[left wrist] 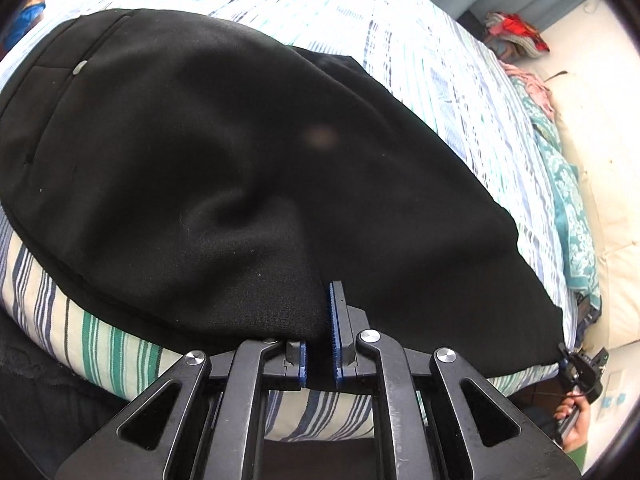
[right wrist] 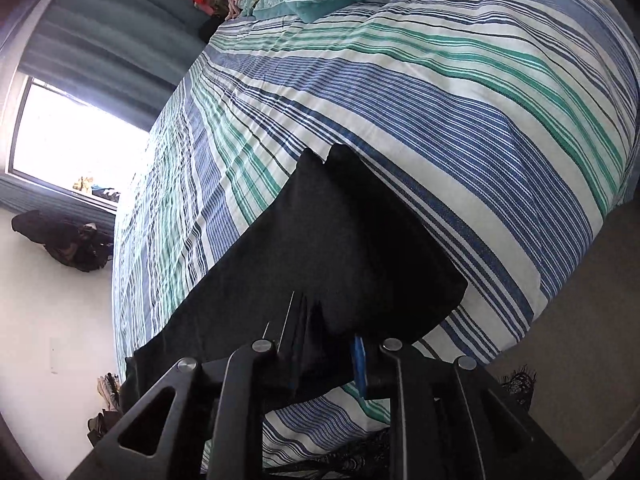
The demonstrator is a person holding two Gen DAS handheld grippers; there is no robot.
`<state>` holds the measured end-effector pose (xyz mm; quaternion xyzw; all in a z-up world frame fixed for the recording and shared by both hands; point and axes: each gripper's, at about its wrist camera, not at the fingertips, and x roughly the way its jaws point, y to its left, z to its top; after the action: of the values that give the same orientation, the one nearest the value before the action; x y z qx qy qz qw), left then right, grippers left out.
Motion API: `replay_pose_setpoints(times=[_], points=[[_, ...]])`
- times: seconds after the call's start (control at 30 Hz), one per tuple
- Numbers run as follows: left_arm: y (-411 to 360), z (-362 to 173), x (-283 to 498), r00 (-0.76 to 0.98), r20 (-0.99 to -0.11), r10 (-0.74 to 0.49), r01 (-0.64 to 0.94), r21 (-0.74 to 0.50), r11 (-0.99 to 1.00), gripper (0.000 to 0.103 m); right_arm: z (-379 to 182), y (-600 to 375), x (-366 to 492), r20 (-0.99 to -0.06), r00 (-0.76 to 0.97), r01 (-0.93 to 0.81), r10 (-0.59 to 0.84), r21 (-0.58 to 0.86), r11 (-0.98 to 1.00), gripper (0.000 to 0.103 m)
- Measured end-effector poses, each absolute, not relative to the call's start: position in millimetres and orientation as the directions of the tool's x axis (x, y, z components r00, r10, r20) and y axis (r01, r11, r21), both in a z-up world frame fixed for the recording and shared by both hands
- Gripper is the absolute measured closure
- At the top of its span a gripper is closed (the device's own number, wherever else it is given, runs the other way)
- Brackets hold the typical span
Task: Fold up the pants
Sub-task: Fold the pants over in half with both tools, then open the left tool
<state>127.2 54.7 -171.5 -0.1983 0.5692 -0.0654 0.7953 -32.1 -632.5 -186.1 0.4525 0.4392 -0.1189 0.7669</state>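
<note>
Left wrist view looks down over a pair of black pants (left wrist: 248, 168) spread across a bed covered by a striped bedspread (left wrist: 432, 60) in white, blue and green. The left gripper (left wrist: 320, 344) sits at the near edge of the pants, and its jaws are clenched on a pinch of the black cloth, which bunches up between the blue pads and rises in a soft ridge just ahead of them. From that pinch the pants fan out away from the camera, with a waistband seam and a small pale button at the far left. At the lower right corner of the same view the right gripper (left wrist: 582, 364) is at the far end of the near hem, held by a hand (left wrist: 572, 420). A teal patterned quilt (left wrist: 568, 200) lies rumpled along the right side of the bed, beside a cream surface. Right wrist view shows the right gripper (right wrist: 324, 364) low over the bedspread (right wrist: 460, 112), with several stacked layers of the pants (right wrist: 340, 240) lying between its jaws; one blue pad stands slightly off the cloth on the right, so the grip looks loosened, and whether the pads press on the fabric I cannot tell. The folded black panel runs forward from the jaws and ends in two dark corners on the stripes. A bright window (right wrist: 76, 140) is at the left.
</note>
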Motion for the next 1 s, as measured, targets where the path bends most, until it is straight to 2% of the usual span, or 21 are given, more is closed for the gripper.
replay_pose_setpoints(times=[0.03, 0.07, 0.27, 0.63, 0.7, 0.73, 0.8, 0.83, 0.87, 0.9, 0.93, 1.0], points=[[54, -170, 127, 0.342, -0.880, -0.330, -0.116, -0.388, 0.914, 0.095, -186, -634, -35, -0.781, 0.590, 0.591, 0.203, 0.590, 0.550, 0.086], [51, -169, 127, 0.342, -0.879, -0.331, -0.106, -0.386, 0.916, 0.095, -183, -635, -37, -0.786, 0.591, 0.599, 0.179, 0.576, 0.556, 0.096], [32, -171, 127, 0.317, -0.907, -0.276, -0.041, -0.304, 0.952, 0.095, -166, -618, -28, -0.901, 0.434, 0.623, 0.009, 0.307, 0.720, 0.096], [41, -173, 123, 0.275, -0.916, -0.292, -0.061, -0.320, 0.945, 0.094, -173, -615, -21, -0.933, 0.359, 0.635, -0.029, 0.221, 0.740, 0.095], [43, -173, 122, 0.262, -0.920, -0.292, -0.081, -0.322, 0.943, 0.090, -173, -610, -15, -0.939, 0.340, 0.634, -0.057, 0.184, 0.751, 0.095], [43, -173, 123, 0.248, -0.923, -0.295, -0.089, -0.324, 0.942, 0.086, -172, -608, -14, -0.940, 0.333, 0.636, -0.073, 0.167, 0.753, 0.093], [51, -171, 115, 0.217, -0.928, -0.304, -0.097, -0.330, 0.939, 0.064, -168, -606, -15, -0.938, 0.334, 0.638, -0.096, 0.150, 0.755, 0.081], [57, -168, 109, 0.207, -0.926, -0.316, -0.101, -0.341, 0.935, 0.060, -165, -605, -17, -0.931, 0.350, 0.637, -0.103, 0.156, 0.755, 0.071], [62, -164, 101, 0.187, -0.931, -0.312, -0.109, -0.336, 0.936, 0.046, -160, -604, -20, -0.922, 0.372, 0.635, -0.109, 0.167, 0.755, 0.058], [68, -161, 93, 0.171, -0.941, -0.292, -0.120, -0.314, 0.942, 0.039, -154, -603, -24, -0.915, 0.381, 0.643, -0.134, 0.157, 0.750, 0.049], [76, -155, 82, 0.176, -0.942, -0.285, -0.128, -0.309, 0.943, 0.039, -147, -601, -30, -0.906, 0.387, 0.657, -0.173, 0.139, 0.741, 0.033], [93, -137, 65, 0.211, -0.931, -0.298, -0.141, -0.331, 0.933, 0.039, -129, -593, -45, -0.871, 0.416, 0.681, -0.260, 0.108, 0.724, 0.029]])
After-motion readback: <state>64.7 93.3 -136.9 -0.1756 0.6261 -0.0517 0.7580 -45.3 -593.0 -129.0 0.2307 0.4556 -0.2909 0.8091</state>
